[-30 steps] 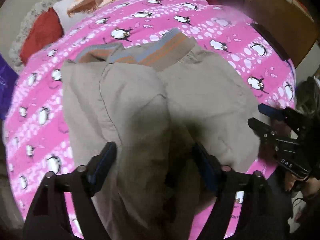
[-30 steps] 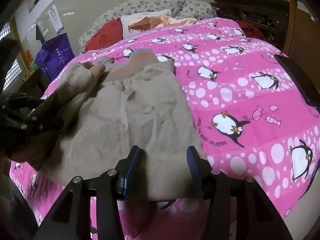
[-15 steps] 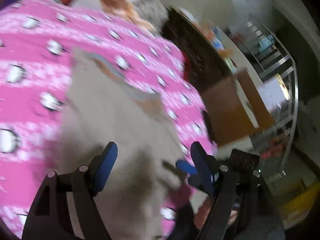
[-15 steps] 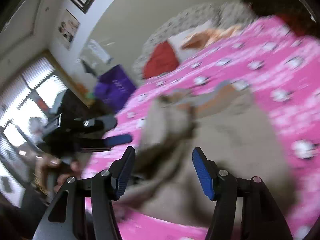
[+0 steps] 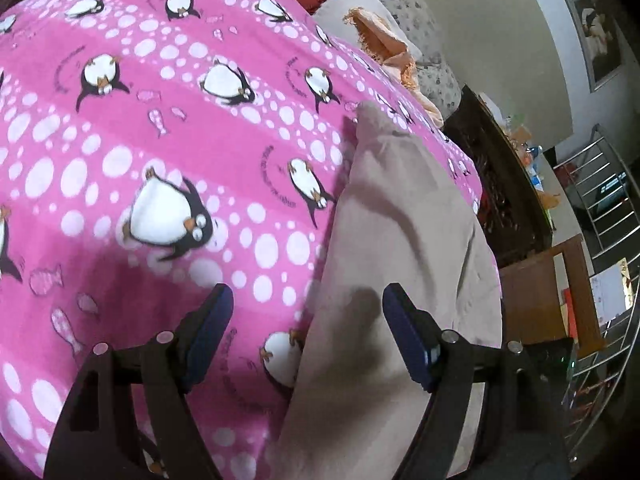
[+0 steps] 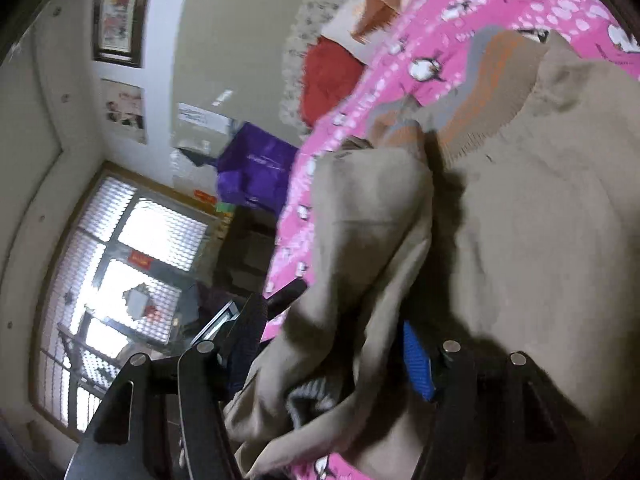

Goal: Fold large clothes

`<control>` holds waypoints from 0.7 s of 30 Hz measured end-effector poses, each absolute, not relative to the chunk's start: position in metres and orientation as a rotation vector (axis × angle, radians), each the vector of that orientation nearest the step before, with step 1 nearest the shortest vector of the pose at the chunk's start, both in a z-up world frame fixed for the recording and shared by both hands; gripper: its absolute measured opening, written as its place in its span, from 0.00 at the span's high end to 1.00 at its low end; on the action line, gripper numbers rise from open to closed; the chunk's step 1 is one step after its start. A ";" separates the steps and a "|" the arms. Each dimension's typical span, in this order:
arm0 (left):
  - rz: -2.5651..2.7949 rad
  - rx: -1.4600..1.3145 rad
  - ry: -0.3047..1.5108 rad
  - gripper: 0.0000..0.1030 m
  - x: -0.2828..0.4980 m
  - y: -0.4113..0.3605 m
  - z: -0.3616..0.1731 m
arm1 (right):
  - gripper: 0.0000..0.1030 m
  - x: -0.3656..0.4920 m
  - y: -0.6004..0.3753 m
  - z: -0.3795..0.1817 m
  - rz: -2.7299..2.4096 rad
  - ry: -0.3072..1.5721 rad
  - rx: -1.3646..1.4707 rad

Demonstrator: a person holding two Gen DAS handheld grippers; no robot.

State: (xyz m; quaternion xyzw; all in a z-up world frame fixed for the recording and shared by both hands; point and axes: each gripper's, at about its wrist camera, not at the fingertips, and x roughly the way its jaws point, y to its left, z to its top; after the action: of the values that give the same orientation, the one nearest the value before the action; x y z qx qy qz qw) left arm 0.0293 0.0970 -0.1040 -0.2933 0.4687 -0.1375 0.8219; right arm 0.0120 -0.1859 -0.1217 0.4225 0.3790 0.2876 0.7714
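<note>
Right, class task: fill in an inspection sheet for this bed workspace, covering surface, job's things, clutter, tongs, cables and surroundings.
Surface: pink penguin blanket, spread over the bed.
Job's things: beige trousers, partly folded, striped waistband showing.
Clutter: red cushion, orange cloth, purple bag beside the bed.
Tongs: left tongs open over the trousers' edge, jaws just opened; right tongs open, jaws just been opening, bunched trouser fabric between them.
Cables: nothing seen.
Surroundings: window, framed picture, dark cabinet, metal rack.

beige trousers [image 5: 404, 240], folded, striped waistband, on bed
</note>
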 end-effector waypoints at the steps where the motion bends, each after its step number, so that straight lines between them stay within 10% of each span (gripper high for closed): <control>1: -0.297 -0.611 1.000 0.26 0.027 0.093 -0.104 | 0.37 0.013 -0.179 -0.120 0.602 0.837 0.881; 3: -0.312 -0.592 1.003 0.26 0.024 0.091 -0.105 | 0.44 0.016 -0.157 -0.113 0.487 0.912 0.703; 5: -0.328 -0.592 1.008 0.26 0.023 0.089 -0.103 | 0.81 0.016 -0.148 -0.105 0.466 0.936 0.606; 7: -0.327 -0.602 0.990 0.26 0.026 0.090 -0.098 | 0.91 0.013 -0.145 -0.086 0.489 0.916 0.513; 14: -0.325 -0.603 0.945 0.25 0.044 0.092 -0.073 | 0.94 0.032 -0.213 -0.017 0.539 0.977 0.233; 21: -0.368 -0.579 0.987 0.25 0.047 0.062 -0.075 | 0.94 0.052 -0.287 -0.064 0.530 1.108 0.146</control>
State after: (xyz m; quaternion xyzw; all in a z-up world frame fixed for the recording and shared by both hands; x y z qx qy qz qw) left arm 0.0472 0.0625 -0.0754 -0.2723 0.4644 -0.1733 0.8247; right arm 0.0520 -0.2872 -0.0641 0.0683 0.5193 0.2483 0.8149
